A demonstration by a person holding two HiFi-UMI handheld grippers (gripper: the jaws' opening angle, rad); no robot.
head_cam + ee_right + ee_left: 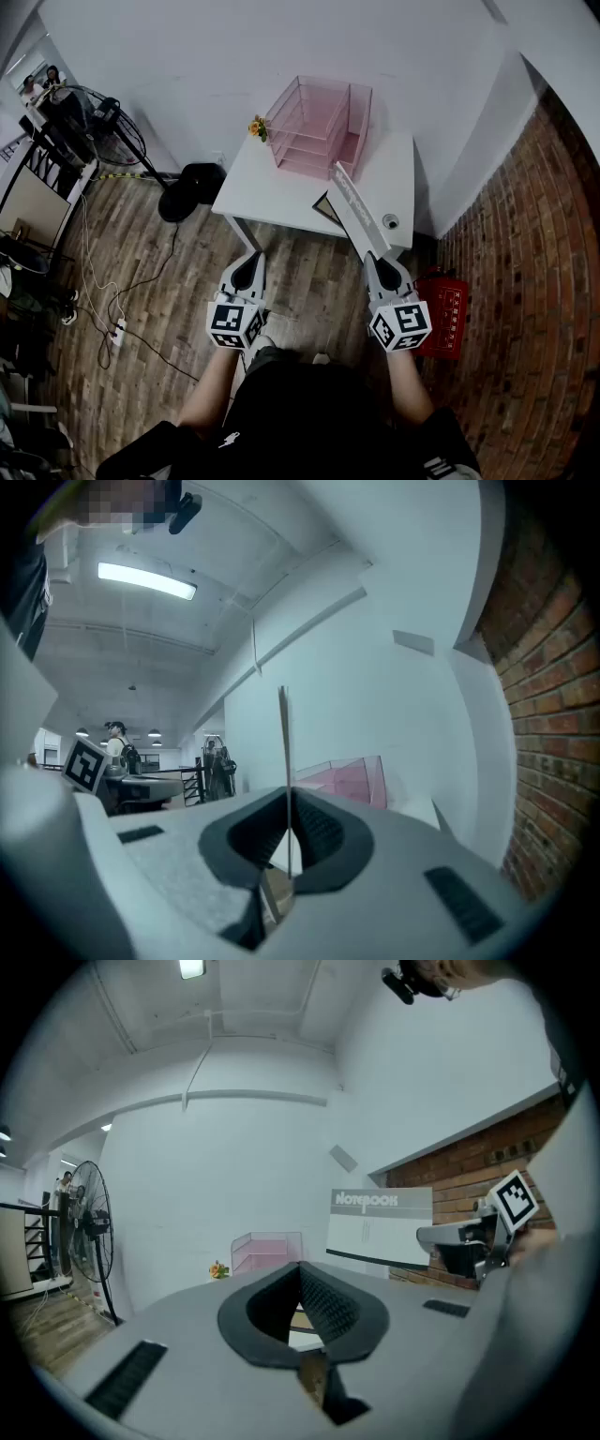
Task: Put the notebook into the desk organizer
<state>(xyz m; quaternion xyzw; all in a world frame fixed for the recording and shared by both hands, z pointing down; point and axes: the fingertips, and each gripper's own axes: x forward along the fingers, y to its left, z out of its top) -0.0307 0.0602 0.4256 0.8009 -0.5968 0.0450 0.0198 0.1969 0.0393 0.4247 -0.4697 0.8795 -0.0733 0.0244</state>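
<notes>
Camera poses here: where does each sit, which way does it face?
Head view: on the person's head, steeply down at the white table and pink desk organizer; forearms, left gripper and right gripper show.
Left gripper view: on the left gripper, level toward the table; its shut, empty jaws show.
Right gripper view: on the right gripper, level toward the organizer; its jaws clamp the notebook, edge-on.
Shared: all three see organizer and notebook.

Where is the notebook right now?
Head view, right side: the notebook stands on edge in the right claw over the table, short of the pink desk organizer.
</notes>
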